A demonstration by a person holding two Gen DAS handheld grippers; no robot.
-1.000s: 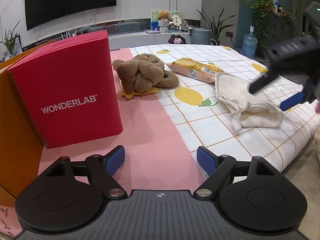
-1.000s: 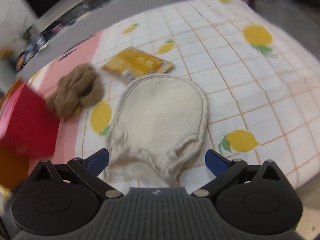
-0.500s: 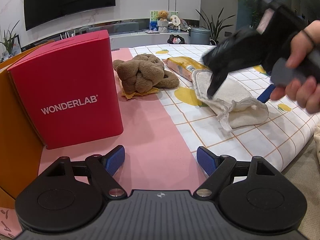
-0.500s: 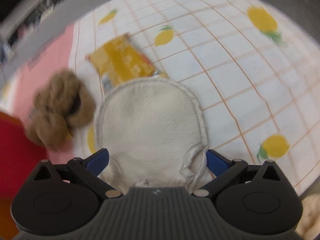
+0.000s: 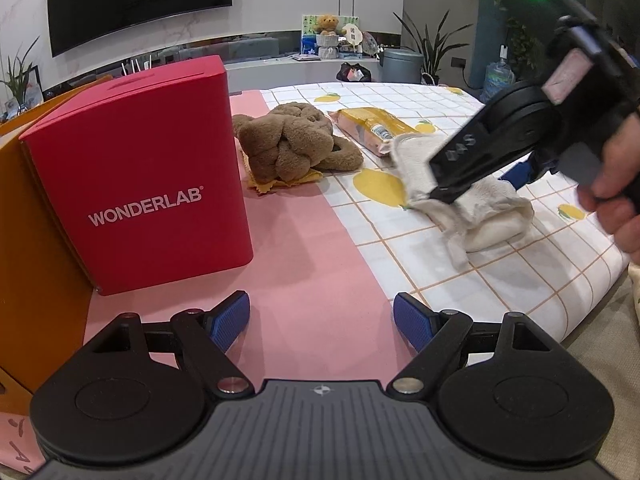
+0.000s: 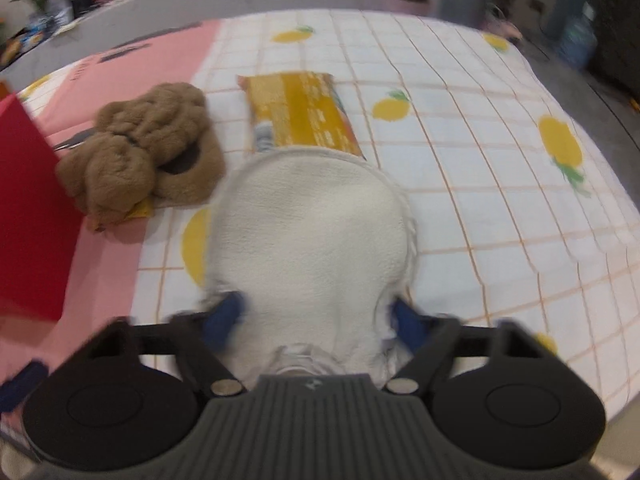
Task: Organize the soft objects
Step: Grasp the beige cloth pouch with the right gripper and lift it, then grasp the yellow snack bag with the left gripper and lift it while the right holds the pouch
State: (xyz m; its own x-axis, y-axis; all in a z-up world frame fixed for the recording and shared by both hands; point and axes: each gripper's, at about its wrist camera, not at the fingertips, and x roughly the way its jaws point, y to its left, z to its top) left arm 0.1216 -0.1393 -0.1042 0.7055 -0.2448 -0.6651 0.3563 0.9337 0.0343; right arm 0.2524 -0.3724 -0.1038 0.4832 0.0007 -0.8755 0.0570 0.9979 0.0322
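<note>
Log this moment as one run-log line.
right gripper: straddling cream fleece mitt, closing | left gripper: open, idle | brown plush toy: untouched

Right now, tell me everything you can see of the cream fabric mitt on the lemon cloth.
The cream mitt looks like fleecy fabric, with a rounded far end and a stitched rim. It lies on the lemon-print tablecloth, its far edge overlapping the yellow packet, the brown plush beside it. Its near end is bunched and rumpled between the fingers of the right gripper, which straddle it, not visibly clamped.

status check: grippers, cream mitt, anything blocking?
Left gripper open, idle. Right gripper open, straddling cream terry cloth mitt, grip unconfirmed. Yellow snack packet touching mitt's far edge.
</note>
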